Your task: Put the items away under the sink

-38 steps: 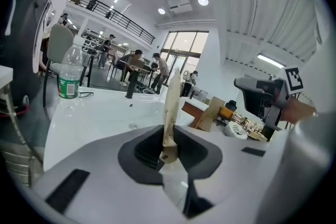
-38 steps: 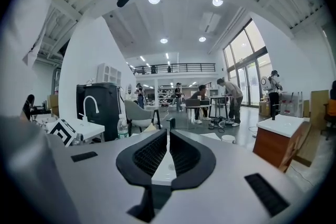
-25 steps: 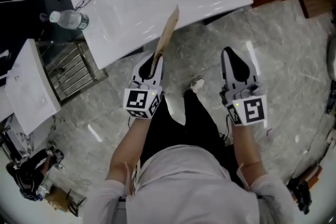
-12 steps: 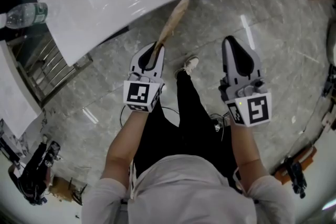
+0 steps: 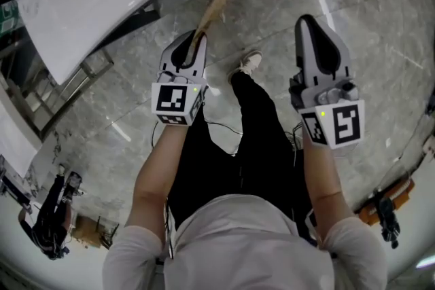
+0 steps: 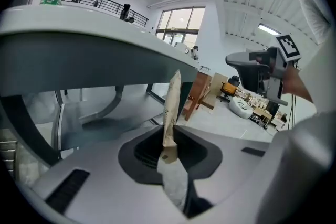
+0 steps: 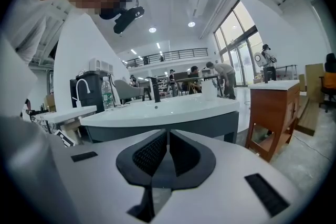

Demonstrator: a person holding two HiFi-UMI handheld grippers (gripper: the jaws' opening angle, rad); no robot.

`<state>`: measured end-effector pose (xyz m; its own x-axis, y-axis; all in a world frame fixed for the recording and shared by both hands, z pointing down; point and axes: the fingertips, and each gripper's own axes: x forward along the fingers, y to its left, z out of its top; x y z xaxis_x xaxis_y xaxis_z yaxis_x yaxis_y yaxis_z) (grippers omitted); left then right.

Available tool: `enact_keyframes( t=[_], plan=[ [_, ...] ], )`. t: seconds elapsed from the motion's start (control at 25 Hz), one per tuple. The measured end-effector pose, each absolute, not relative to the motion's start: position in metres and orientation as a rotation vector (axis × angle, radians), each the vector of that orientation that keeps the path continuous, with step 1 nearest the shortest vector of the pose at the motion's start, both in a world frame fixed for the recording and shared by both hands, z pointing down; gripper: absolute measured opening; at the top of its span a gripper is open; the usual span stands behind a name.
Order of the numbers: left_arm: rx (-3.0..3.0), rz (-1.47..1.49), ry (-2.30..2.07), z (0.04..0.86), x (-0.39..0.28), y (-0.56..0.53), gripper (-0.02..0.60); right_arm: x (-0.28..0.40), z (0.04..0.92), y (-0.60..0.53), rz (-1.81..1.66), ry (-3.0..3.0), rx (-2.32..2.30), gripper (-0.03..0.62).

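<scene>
L gripper (image 6: 167, 139) clamped on lower end of brown paper packet (image 6: 171, 102). Packet held in air, tip approx. at sink (image 5: 81, 3) front edge. R gripper (image 7: 167, 144) closed, empty. Judged: light, thin, floppy, crushable; a mid-length hold would be steadier.

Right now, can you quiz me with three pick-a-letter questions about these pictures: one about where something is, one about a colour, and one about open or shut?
1. Where is the brown paper packet?
A) in a drawer
B) between the left gripper's jaws
C) on a chair

2. What colour is the sink top?
A) white
B) red
C) green

3. How are the right gripper's jaws?
A) wide open
B) shut on a spoon
C) shut, holding nothing

Answers:
1 B, the jaws pinch one end of it.
2 A, it looks white in every view.
3 C, the pads meet with nothing between them.
</scene>
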<state>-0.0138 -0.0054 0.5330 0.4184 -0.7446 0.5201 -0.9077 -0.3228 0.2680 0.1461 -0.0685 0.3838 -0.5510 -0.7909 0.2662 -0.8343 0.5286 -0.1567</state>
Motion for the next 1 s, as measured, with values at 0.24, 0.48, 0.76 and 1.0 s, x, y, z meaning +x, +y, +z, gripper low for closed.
enact_keyframes(
  t=[0.24, 0.48, 0.76, 1.0],
  plan=[
    [2.126, 0.42, -1.429, 0.569, -0.029, -0.013, 0.054, 0.142, 0.402, -0.073, 0.359, -2.644, 1.401, 0.041],
    [2.1, 0.426, -1.462, 0.599, -0.053, -0.023, 0.054, 0.138, 0.417, -0.069, 0.32, -2.652, 1.438, 0.041],
    [2.049, 0.425, -1.477, 0.637, -0.083, -0.032, 0.054, 0.116, 0.435, -0.07, 0.282, -2.676, 1.435, 0.041],
    [2.034, 0.452, -1.514, 0.658, -0.099, -0.051, 0.054, 0.113, 0.448, -0.072, 0.274, -2.69, 1.458, 0.041]
  ],
)
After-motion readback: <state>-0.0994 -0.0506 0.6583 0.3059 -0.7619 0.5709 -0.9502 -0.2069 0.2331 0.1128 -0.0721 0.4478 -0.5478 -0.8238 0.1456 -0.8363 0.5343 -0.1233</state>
